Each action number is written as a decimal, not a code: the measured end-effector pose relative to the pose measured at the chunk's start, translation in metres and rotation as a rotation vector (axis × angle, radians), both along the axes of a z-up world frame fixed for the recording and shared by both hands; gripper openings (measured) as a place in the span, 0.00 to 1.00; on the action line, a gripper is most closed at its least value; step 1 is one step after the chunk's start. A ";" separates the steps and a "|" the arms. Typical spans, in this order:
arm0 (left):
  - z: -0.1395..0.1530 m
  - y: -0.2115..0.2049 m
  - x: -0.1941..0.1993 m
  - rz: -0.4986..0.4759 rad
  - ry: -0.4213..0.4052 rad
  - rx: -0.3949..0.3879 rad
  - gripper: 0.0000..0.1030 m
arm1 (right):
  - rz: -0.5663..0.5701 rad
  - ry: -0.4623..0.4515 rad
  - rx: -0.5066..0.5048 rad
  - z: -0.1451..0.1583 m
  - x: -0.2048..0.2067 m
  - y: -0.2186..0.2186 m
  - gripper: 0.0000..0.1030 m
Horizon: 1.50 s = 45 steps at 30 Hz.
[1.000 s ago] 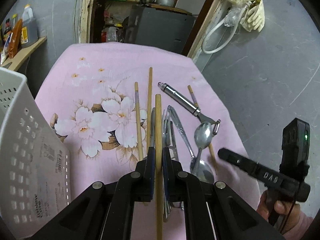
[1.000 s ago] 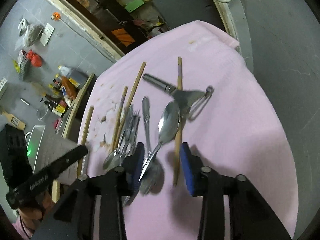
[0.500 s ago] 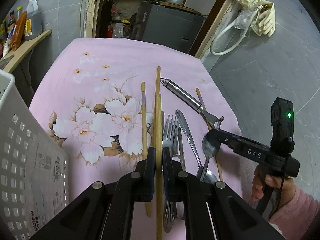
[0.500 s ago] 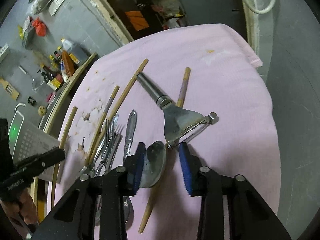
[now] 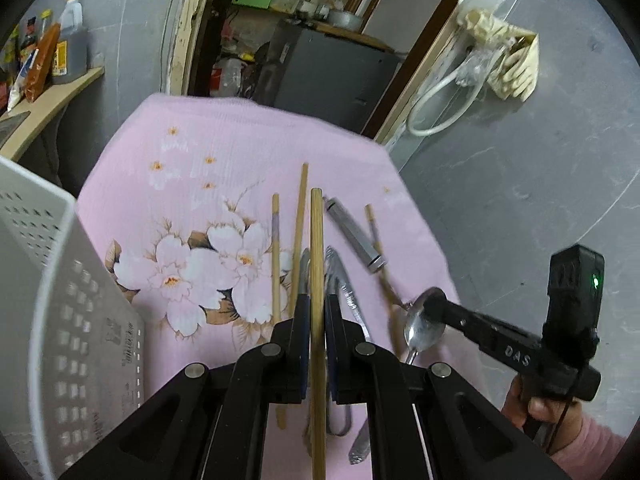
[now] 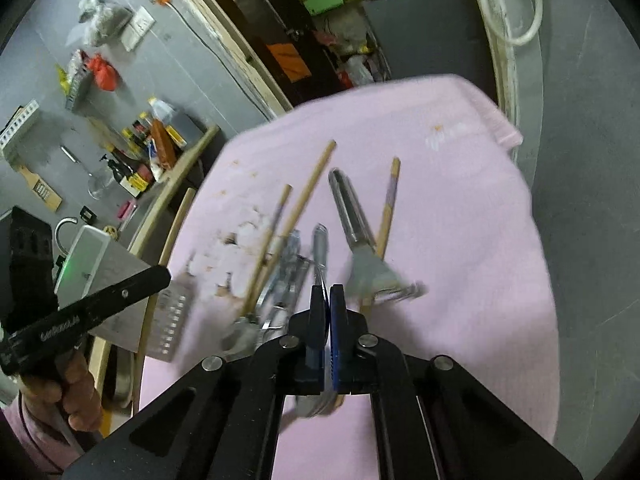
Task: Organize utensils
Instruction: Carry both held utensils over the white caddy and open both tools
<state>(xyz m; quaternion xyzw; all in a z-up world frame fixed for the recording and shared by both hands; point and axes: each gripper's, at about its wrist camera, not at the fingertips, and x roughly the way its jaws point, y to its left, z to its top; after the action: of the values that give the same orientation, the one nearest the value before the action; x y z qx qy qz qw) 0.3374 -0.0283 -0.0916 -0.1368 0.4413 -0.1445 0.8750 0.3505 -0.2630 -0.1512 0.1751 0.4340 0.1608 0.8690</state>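
Our right gripper (image 6: 329, 300) has just clenched on a steel spoon (image 5: 424, 326) that a second ago lay between its open jaws, and lifted it off the pink floral cloth (image 5: 208, 168). Our left gripper (image 5: 316, 316) still grasps a wooden chopstick (image 5: 317, 264). So we judge both ready for the white perforated basket (image 5: 52, 320) at near left; forks, peeler (image 6: 360, 240) and other chopsticks remain.

I get dim, flat indoor light with soft shadows. Fisheye bends the edges and blackens the corners. The right wrist view smears with motion blur mid-frame; the left stays sharper.
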 end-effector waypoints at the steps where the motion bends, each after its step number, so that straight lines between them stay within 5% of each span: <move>1: 0.007 0.002 -0.003 -0.003 -0.012 -0.009 0.07 | 0.001 -0.017 -0.007 0.008 -0.005 0.002 0.02; 12: 0.090 0.045 -0.031 0.038 -0.192 -0.099 0.07 | 0.006 -0.284 -0.013 0.120 -0.040 0.037 0.02; 21: 0.144 0.115 -0.036 0.192 -0.396 -0.049 0.07 | 0.078 -0.507 -0.019 0.191 -0.036 0.117 0.02; 32: 0.129 0.171 -0.019 0.360 -0.510 -0.032 0.07 | 0.120 -0.645 -0.204 0.196 -0.039 0.197 0.02; 38: 0.110 0.175 -0.019 0.369 -0.505 -0.018 0.07 | 0.123 -0.692 -0.330 0.188 -0.046 0.230 0.02; 45: 0.091 0.182 -0.031 0.328 -0.516 -0.041 0.07 | 0.128 -0.660 -0.344 0.176 -0.046 0.239 0.02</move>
<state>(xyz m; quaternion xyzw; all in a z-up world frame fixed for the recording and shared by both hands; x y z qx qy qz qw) 0.3065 0.1539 -0.0004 -0.1826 0.1737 -0.0403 0.9669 0.3047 -0.0243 0.0247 -0.0622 0.1613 0.1874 0.9670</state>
